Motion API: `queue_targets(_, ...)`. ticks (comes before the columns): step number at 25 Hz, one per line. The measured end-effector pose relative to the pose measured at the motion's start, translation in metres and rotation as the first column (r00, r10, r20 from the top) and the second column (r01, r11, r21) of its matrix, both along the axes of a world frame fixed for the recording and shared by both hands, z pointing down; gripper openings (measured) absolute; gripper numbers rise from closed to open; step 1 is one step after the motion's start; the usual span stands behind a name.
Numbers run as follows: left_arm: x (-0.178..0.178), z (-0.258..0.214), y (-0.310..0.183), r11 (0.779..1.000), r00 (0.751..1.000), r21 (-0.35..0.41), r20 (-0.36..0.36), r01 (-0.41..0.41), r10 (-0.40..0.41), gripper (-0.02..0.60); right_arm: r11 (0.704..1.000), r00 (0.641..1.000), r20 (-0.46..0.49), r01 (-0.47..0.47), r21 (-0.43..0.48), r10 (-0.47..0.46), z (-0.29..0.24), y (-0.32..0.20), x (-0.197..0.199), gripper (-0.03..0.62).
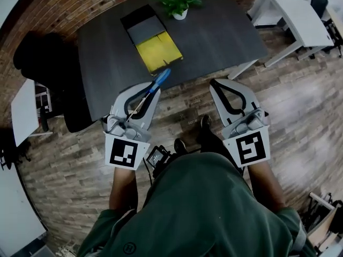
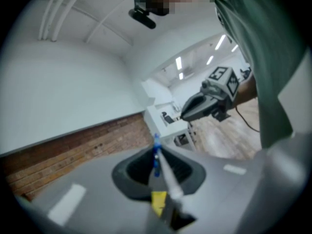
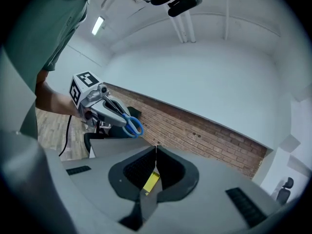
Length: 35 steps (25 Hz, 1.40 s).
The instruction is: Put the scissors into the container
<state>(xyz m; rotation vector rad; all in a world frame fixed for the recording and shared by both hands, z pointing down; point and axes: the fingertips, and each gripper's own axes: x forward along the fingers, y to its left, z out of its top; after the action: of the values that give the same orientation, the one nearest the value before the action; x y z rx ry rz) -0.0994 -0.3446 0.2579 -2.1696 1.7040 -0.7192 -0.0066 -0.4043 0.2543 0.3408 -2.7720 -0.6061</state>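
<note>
Now | my left gripper: jaws nearly shut, clamping the blades of the blue-handled steel scissors, handles over the dark bench edge, just short of the yellow-lined black container | my right gripper: jaws together, empty.

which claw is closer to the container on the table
Left. The left claw, gripping the scissors, is just short of the near end of the container; the right claw is farther off to the right.

2 tools, 1 scissors, 1 container, 1 potted plant, 1 table.
</note>
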Motion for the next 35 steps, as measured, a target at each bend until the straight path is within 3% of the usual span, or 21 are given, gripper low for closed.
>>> queue_targets(9, -0.02, -0.001, -0.084, 0.989, 0.989, -0.022, 0.028, 0.144, -0.143, 0.035, 0.984, 0.984, 0.029, 0.177, -0.017, -0.176, -0.001, -0.088, -0.037, 0.008)
queue_targets(17, -0.04, 0.001, -0.113, 0.967, 0.968, -0.055, 0.042, 0.248, -0.246, 0.035, 0.959, 0.96, 0.041, 0.279, -0.039, -0.278, 0.003, -0.124, -0.064, 0.008)
queue_targets(26, -0.085, 0.013, -0.117, 0.965, 0.967, -0.059, 0.03, 0.255, -0.253, 0.035, 0.957, 0.957, 0.015, 0.289, -0.037, -0.288, 0.012, -0.128, -0.111, 0.008)
queue_targets(35, -0.139, 0.016, -0.125, 0.978, 0.979, -0.024, -0.004, 0.205, -0.205, 0.035, 0.968, 0.968, 0.001, 0.25, -0.007, -0.25, 0.009, -0.131, -0.168, 0.008)
